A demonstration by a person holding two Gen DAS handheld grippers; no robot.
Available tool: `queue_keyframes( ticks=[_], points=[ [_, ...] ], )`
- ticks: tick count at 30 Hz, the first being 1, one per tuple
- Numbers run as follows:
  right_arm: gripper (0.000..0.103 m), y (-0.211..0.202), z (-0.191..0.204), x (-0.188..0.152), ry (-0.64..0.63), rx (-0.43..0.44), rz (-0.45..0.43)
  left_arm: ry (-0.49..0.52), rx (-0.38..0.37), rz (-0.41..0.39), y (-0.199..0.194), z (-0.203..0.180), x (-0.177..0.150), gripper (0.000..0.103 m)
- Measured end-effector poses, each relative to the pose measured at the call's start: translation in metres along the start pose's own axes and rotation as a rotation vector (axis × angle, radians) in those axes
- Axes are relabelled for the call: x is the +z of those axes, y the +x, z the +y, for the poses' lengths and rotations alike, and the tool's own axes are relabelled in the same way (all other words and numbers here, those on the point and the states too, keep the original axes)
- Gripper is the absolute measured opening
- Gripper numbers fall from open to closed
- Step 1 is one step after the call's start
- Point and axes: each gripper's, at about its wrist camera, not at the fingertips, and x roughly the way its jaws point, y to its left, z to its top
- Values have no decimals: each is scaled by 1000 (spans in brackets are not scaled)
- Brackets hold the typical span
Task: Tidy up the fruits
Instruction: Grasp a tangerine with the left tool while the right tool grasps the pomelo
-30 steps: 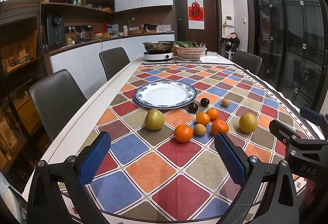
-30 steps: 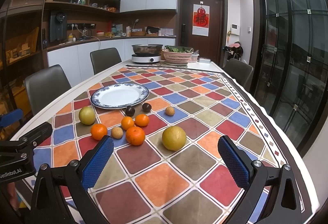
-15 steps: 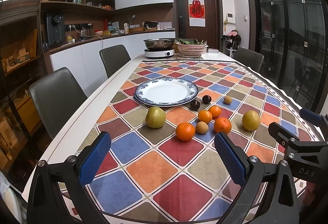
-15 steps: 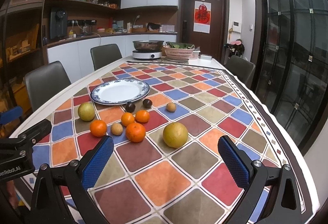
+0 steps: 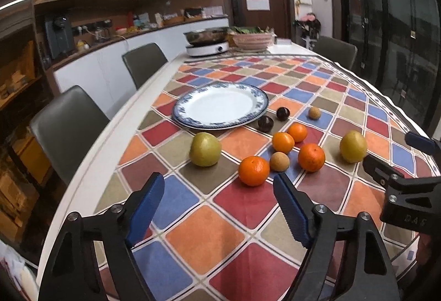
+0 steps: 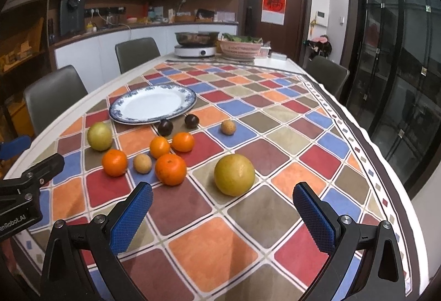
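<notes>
Both grippers have dipped closer to the tabletop (image 5: 82,163) over the last second: left gripper (image 5: 219,200) jaws wide open, empty, round orange tangerine (image 5: 253,171) just ahead; right gripper (image 6: 222,207) likewise, big yellow-green pear (image 6: 234,174) nearly between its jaws, so first grabs look imminent, blue-rimmed white plate (image 6: 121,115) beyond holds nothing yet

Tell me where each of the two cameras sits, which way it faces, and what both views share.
Left wrist: rides the left gripper, low over the near table end, facing the blue-rimmed white plate and fruit; its open blue-padded fingers show below, the right gripper at the right edge.
Right wrist: rides the right gripper, aimed at the large yellow-green round fruit; its open fingers show, the left gripper at the left edge.
Shared: plate, oranges, checked tablecloth, steel pot on white cooker.
</notes>
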Motion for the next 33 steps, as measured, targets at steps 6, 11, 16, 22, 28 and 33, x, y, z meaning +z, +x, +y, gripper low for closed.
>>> queue_keyframes(
  ticks=[6,11,16,22,28,33],
  points=[
    [102,22,-6,14,-6,4,62,20,-51,62,24,-5,13,73],
    [96,45,-5,22,-32,43,157,31,-97,117,45,-10,18,70],
    [88,61,-10,23,-15,66,220,52,-126,164,66,-18,16,67],
    [82,76,-11,23,-31,71,267,59,-144,198,83,-22,16,64],
    [72,85,-11,26,-50,74,293,41,-166,259,101,-22,15,56],
    [67,92,-8,24,-91,62,321,50,-166,269,109,-23,13,50]
  ],
)
